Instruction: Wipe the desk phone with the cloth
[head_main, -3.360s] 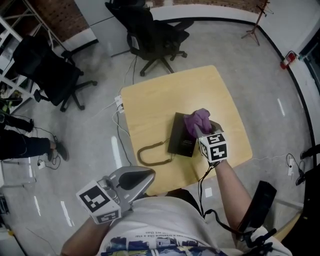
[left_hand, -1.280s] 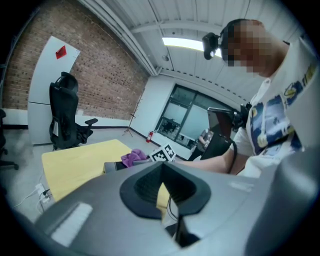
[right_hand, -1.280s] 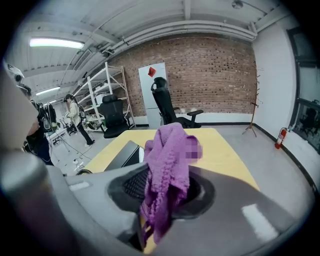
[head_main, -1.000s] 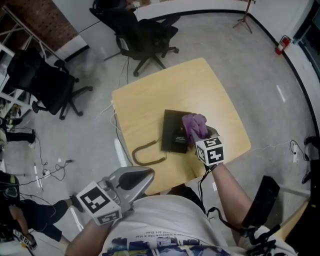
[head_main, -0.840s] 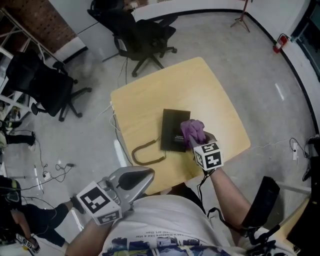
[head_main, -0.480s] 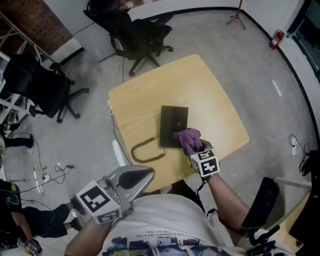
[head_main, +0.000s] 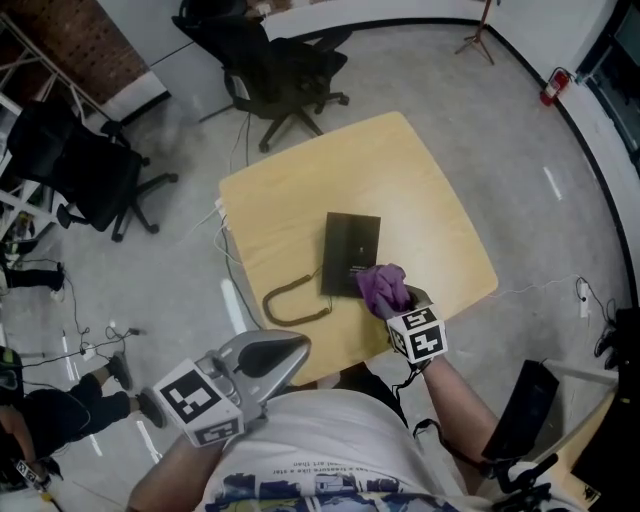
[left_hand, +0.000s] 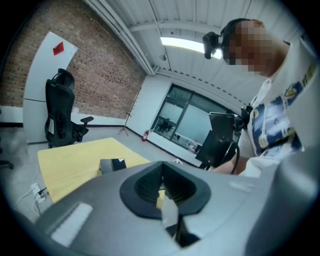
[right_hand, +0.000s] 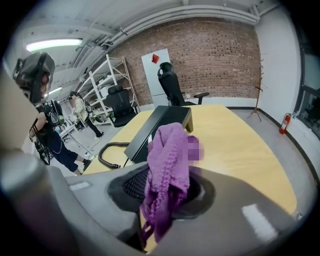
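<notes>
A flat black desk phone (head_main: 350, 254) lies near the middle of the yellow table (head_main: 420, 190), and its coiled cord (head_main: 291, 303) loops to its left. My right gripper (head_main: 391, 301) is shut on a purple cloth (head_main: 382, 286), which rests at the phone's near right corner. The right gripper view has the cloth (right_hand: 167, 165) bunched between the jaws of my right gripper (right_hand: 168, 189), with the phone (right_hand: 156, 129) just beyond and the cord (right_hand: 106, 152) to the left. My left gripper (head_main: 290, 352) hangs shut and empty near my body, off the table; in its own view my left gripper (left_hand: 163, 188) faces the phone (left_hand: 112, 164).
Two black office chairs (head_main: 270, 60) (head_main: 85, 165) stand on the grey floor beyond and left of the table. White cables (head_main: 228, 250) run off the table's left edge. A person (head_main: 45, 420) stands at the far left, and shelving (right_hand: 107, 80) lines the brick wall.
My right gripper has drawn the purple cloth across the phone from its far part toward its near right corner. The left gripper has stayed by my body.
</notes>
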